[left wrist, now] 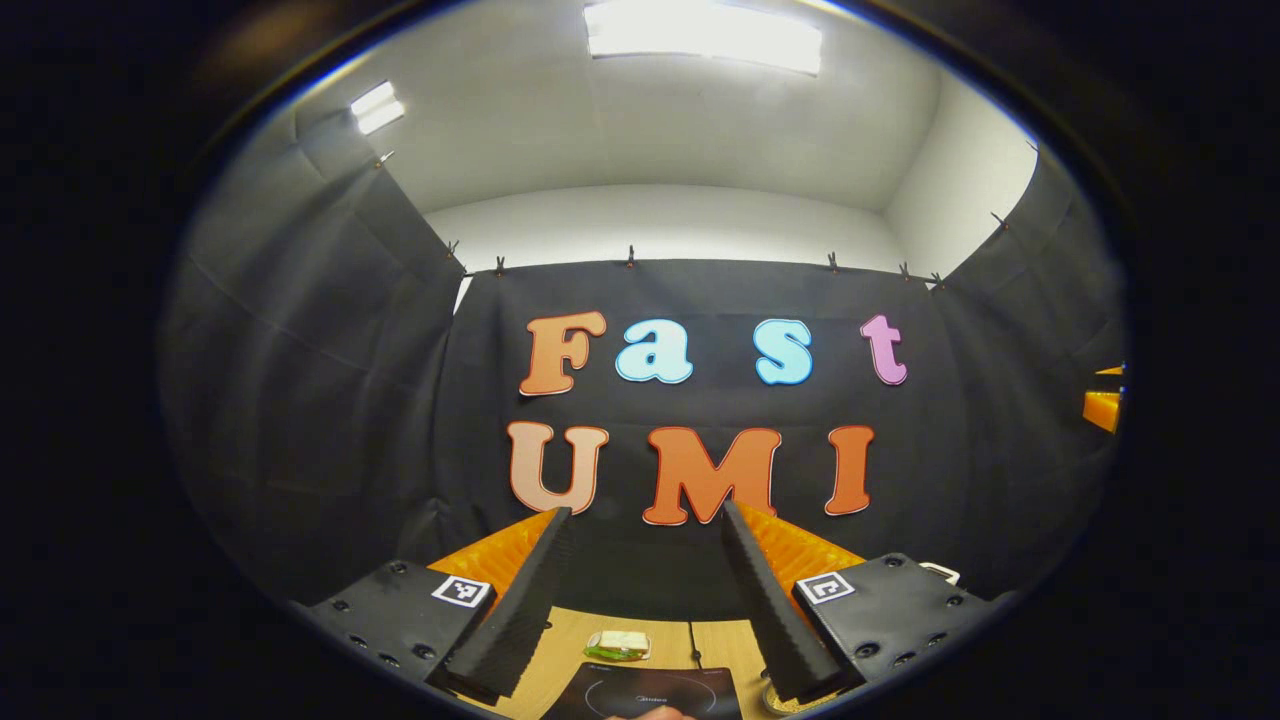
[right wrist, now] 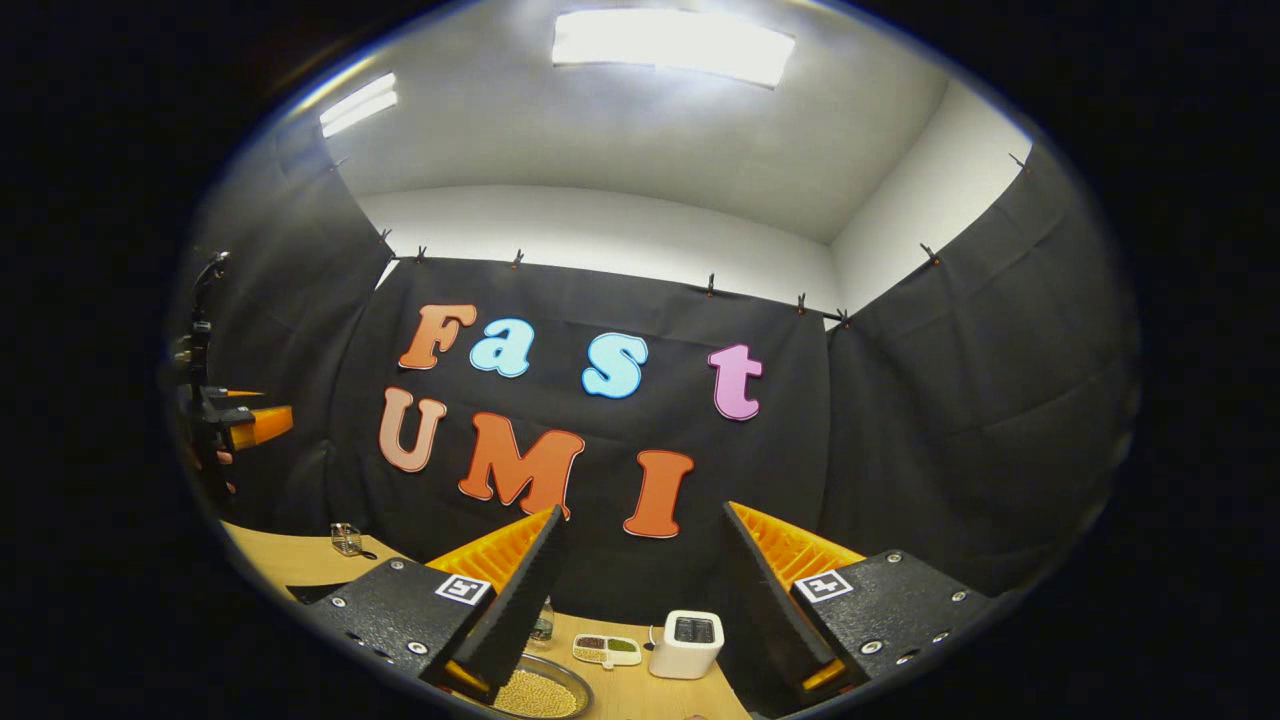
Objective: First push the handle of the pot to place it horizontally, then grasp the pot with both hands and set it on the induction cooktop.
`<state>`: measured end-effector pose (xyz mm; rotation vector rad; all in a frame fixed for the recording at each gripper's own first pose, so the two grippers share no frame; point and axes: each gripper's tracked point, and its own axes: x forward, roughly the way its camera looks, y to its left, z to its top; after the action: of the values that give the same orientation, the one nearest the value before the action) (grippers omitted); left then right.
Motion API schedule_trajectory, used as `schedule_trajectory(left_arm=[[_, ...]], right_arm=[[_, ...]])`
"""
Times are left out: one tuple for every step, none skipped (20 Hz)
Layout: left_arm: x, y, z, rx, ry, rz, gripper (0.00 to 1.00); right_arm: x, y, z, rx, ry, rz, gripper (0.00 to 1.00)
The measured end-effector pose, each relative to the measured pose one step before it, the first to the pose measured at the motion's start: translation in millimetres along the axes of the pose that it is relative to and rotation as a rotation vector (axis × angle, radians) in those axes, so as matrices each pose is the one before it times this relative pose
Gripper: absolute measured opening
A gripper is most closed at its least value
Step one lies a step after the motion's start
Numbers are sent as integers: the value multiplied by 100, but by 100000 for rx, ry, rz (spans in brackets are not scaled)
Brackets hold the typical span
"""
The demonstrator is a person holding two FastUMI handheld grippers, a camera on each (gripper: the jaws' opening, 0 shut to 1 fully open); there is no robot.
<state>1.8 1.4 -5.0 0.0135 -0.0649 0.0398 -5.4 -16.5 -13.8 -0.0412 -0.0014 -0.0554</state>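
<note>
Two grippers raised above a wooden table, both aimed at the black booth wall; left gripper spread wide, nothing between its ribbed black fingers; right gripper likewise wide apart, holding nothing. Seen in left gripper view, low between the fingers: black induction cooktop flat on the table, a small white-and-green packet just beyond it. Seen in right gripper view: metal pan of pale grains at the bottom edge beside the left-hand finger; divided dish of dark and green samples behind it; white toaster just right of the dish; small glass jar far left on the table. Left gripper also seen in right gripper view at far left, well apart. Location of pot: cannot tell.
</note>
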Motion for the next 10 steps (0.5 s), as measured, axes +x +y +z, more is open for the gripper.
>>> schedule_trajectory(left_arm=[[-93,136,-104,-165,-156,188,98],[86,33,-167,170,-35,259,98],[74,8,-74,363,121,216,98],[114,19,-120,468,172,89,98],[-25,57,-230,393,246,149,98],[135,202,-283,255,350,524,98],[117,235,-156,193,265,434,98],[75,196,-152,-9,-31,461,98],[118,154,-53,-158,-32,315,98],[110,281,-53,-126,-120,214,98]], right_arm=[[142,195,-425,369,818,677,95],[57,134,-332,318,986,526,95],[138,191,-455,398,1110,550,95],[111,285,-363,365,1024,672,95],[157,260,-410,297,1258,710,95],[160,317,-477,219,1572,733,95],[20,399,-545,309,1686,790,95],[23,333,-487,378,1662,692,94],[98,355,-598,462,1910,529,94],[-82,271,-589,790,2069,509,94]])
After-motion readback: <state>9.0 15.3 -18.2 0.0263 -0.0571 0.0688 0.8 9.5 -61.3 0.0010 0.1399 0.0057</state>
